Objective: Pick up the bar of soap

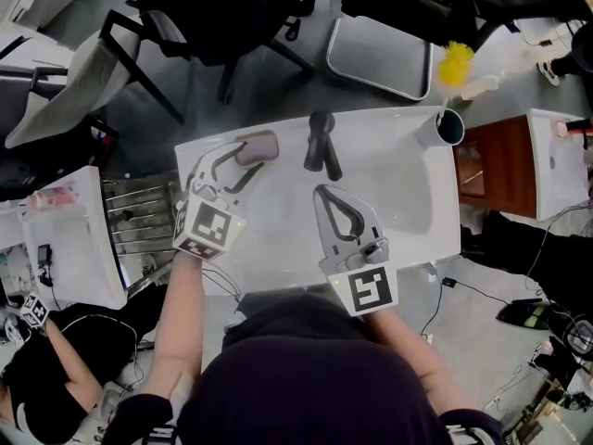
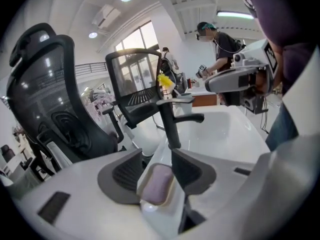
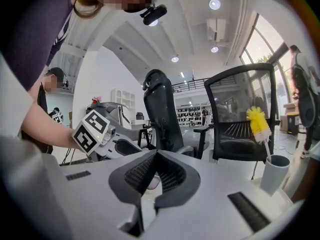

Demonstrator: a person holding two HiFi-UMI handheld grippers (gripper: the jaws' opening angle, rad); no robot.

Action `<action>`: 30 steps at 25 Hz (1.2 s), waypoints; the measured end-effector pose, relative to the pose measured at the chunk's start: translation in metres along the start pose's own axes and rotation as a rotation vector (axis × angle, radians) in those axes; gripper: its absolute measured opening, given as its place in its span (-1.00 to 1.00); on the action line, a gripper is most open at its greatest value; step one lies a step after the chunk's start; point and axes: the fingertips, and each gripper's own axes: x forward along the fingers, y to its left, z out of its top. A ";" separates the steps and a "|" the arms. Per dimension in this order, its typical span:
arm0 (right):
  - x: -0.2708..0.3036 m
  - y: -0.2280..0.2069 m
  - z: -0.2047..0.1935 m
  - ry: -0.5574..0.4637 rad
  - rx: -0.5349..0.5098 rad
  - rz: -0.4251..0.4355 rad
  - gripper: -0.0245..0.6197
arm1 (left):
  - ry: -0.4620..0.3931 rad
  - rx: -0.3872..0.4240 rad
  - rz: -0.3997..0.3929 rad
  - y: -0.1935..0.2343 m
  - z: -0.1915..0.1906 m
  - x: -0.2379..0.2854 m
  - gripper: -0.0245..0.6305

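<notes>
A lilac bar of soap (image 2: 159, 183) lies in a white soap dish (image 2: 143, 185) on the sink top's back left corner. In the head view the soap (image 1: 258, 146) sits just left of the black faucet (image 1: 321, 142). My left gripper (image 1: 246, 162) reaches it from the front left. Its jaws (image 2: 159, 155) stand wide, one pad against each long side of the dish, and the soap lies between them untouched. My right gripper (image 1: 321, 191) hovers over the basin in front of the faucet; its jaws (image 3: 156, 155) are shut with nothing held.
The white sink top (image 1: 398, 146) has a shallow basin (image 1: 408, 197). A grey cup (image 1: 450, 125) with a yellow brush (image 1: 456, 63) stands at its back right corner. Black office chairs (image 1: 213, 17) stand behind the sink. A wire rack (image 1: 139, 216) is on the left.
</notes>
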 end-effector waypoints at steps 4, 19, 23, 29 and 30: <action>0.005 0.004 -0.008 0.017 0.021 0.008 -0.88 | 0.067 0.067 -0.047 -0.004 -0.014 0.015 -0.42; 0.013 0.013 -0.024 0.039 0.071 0.002 -0.88 | 0.286 0.216 -0.206 -0.012 -0.065 0.055 -0.42; 0.013 0.013 -0.026 0.041 0.076 -0.004 -0.88 | 0.340 0.189 -0.234 -0.007 -0.074 0.062 -0.38; 0.012 0.012 -0.032 0.054 0.095 -0.016 -0.88 | 0.432 0.213 -0.328 -0.010 -0.084 0.070 -0.34; 0.011 0.011 -0.033 0.055 0.100 -0.020 -0.88 | 0.446 0.220 -0.344 -0.011 -0.085 0.070 -0.34</action>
